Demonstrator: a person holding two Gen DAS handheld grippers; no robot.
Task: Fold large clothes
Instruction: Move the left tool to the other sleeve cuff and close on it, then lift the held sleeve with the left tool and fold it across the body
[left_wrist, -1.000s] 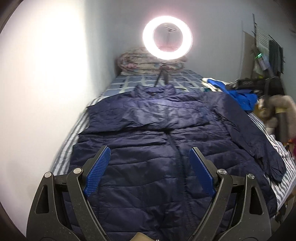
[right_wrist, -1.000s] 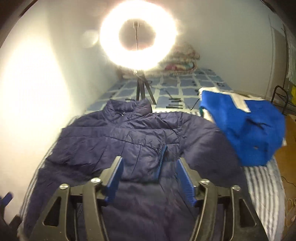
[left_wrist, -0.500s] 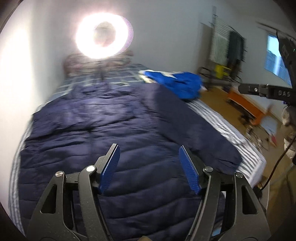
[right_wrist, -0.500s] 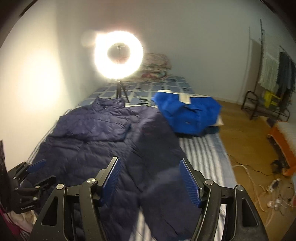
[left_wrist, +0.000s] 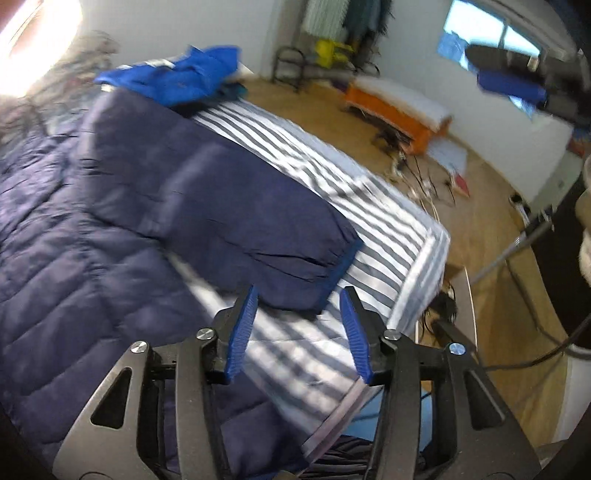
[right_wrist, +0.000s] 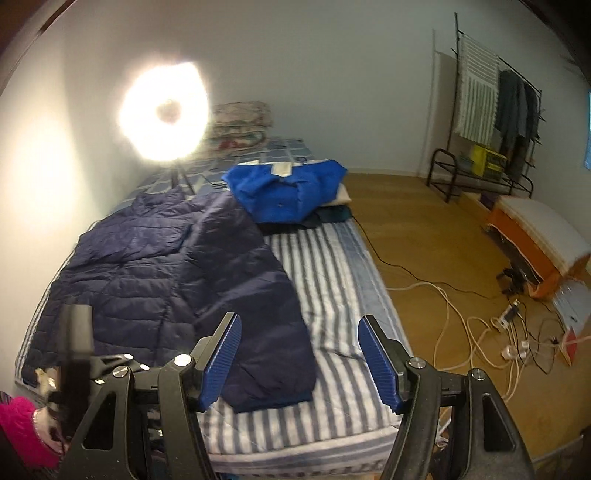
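A navy quilted jacket (right_wrist: 155, 266) lies spread flat on the striped bed (right_wrist: 332, 280), collar toward the far end; it also shows in the left wrist view (left_wrist: 92, 229). Its right sleeve (left_wrist: 258, 229) lies out toward the bed's near corner, cuff (left_wrist: 332, 273) on the stripes. My left gripper (left_wrist: 297, 317) is open and empty, just short of that cuff. My right gripper (right_wrist: 299, 354) is open and empty, held above the bed's near edge over the sleeve end (right_wrist: 273, 373). The left gripper also shows at the lower left of the right wrist view (right_wrist: 77, 350).
A folded bright blue garment (right_wrist: 288, 192) lies on the bed beyond the jacket. A lit ring light (right_wrist: 164, 112) stands on the bed by folded quilts (right_wrist: 240, 123). Cables (right_wrist: 480, 325) litter the wooden floor. An orange bench (right_wrist: 535, 240) and a clothes rack (right_wrist: 491, 110) stand at the right.
Both grippers have swung to the right and pulled back toward the bed's near corner. The left one now faces the right sleeve's cuff. Both stay open and empty.
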